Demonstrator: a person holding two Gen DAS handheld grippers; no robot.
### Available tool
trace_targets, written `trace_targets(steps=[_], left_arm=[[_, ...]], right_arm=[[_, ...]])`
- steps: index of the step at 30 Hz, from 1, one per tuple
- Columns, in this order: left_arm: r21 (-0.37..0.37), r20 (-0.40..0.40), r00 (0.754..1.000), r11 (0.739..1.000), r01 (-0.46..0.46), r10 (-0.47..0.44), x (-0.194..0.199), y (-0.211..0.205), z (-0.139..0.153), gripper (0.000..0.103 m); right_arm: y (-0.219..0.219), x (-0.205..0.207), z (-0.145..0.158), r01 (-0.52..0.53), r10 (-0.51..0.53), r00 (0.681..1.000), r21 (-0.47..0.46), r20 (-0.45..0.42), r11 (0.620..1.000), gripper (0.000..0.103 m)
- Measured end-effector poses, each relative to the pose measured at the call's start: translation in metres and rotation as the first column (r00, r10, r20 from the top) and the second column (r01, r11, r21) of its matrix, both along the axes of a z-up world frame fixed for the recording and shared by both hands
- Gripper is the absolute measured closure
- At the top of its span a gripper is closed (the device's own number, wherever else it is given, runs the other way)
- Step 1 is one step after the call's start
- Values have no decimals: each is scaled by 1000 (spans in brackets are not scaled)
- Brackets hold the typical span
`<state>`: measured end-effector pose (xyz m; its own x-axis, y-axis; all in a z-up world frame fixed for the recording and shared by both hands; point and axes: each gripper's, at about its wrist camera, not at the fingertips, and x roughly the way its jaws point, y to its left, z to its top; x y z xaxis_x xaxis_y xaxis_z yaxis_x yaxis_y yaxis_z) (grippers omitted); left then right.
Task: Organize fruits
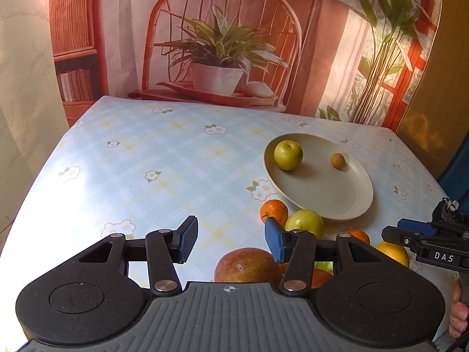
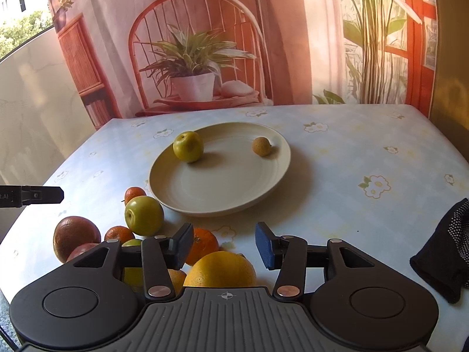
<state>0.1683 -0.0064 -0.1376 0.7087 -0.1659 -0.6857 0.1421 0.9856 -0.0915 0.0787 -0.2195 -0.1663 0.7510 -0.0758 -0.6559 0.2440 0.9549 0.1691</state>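
A cream plate (image 2: 187, 193) (image 1: 337, 205) holds a green apple (image 2: 188, 146) (image 1: 288, 155) and a small brown round fruit (image 2: 261, 146) (image 1: 337, 160). Loose fruit lies in front of the plate: a green apple (image 2: 143, 215) (image 1: 304, 223), small oranges (image 2: 202, 243) (image 1: 274, 211), a large yellow citrus (image 2: 222, 270) (image 1: 392, 253) and a reddish-brown fruit (image 2: 75, 236) (image 1: 243, 265). My right gripper (image 2: 224, 246) is open above the yellow citrus, with nothing between its pads. My left gripper (image 1: 231, 242) is open over the reddish-brown fruit, holding nothing.
The table wears a pale blue checked cloth with flowers (image 2: 351, 152). A printed backdrop with a chair and plants (image 2: 199, 58) hangs behind it. A dark glove (image 2: 445, 252) lies at the right. The cloth left of the fruit (image 1: 132, 161) is bare.
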Motion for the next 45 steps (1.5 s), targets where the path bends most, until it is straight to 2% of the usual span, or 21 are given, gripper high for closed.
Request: trace_targets(steps=[3, 7, 13, 22, 25, 31, 40, 42, 45], left_arm=[[1, 3, 1000, 1000, 8, -8, 1, -3, 1, 50], [13, 17, 999, 1000, 27, -27, 6, -11, 2, 50], [18, 22, 997, 997, 75, -76, 10, -23, 3, 50], [-5, -10, 992, 992, 127, -127, 16, -35, -4, 50], [-16, -14, 990, 990, 139, -139, 17, -38, -7, 50], [-17, -16, 988, 988, 154, -155, 19, -43, -10, 50], [-9, -10, 985, 985, 171, -171, 25, -50, -9, 50], [-12, -12, 984, 984, 178, -178, 27, -52, -9, 50], [-21, -13, 981, 981, 195, -195, 30, -57, -10, 50]], right_arm=[[-1, -3, 2, -1, 1, 1000, 7, -1, 1000, 53], [2, -6, -1, -9, 10, 1000, 3, -29, 1000, 53], [5, -9, -11, -38, 38, 996, 5, -87, 999, 47], [4, -15, -25, -70, 76, 986, 44, -150, 997, 47], [1, -19, -26, -84, 93, 986, 68, -137, 994, 54], [2, -11, -26, -116, 116, 986, 3, -118, 993, 54], [-9, 5, -24, -125, 124, 984, -2, -127, 992, 53], [-9, 5, -21, -138, 134, 980, -19, -144, 990, 46], [-9, 4, -13, -158, 151, 976, -34, -154, 987, 45]])
